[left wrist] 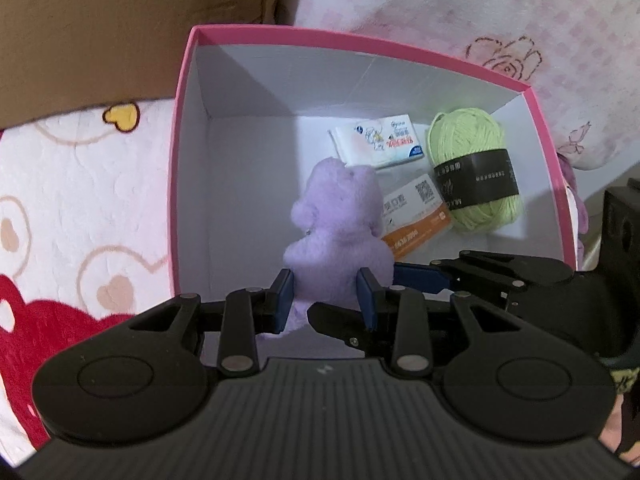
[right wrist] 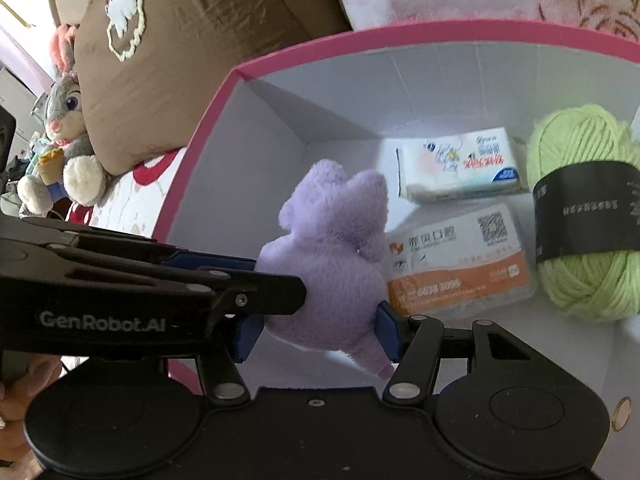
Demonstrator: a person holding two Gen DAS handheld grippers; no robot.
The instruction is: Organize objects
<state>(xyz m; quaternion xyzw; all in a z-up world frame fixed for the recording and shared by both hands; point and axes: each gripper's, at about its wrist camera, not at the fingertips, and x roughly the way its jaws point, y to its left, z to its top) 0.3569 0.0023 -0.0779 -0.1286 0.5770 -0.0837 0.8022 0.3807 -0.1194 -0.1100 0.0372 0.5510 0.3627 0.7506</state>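
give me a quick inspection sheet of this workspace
surface: bedding with heart print under the box
job's things: purple plush toy held over the pink box; tissue pack, card box and green yarn ball lie inside
clutter: rabbit plush beside a brown cushion
grippers: left tongs and right tongs both clamp the plush toy's lower part
cables: nothing seen
surroundings: pink floral blanket behind the box
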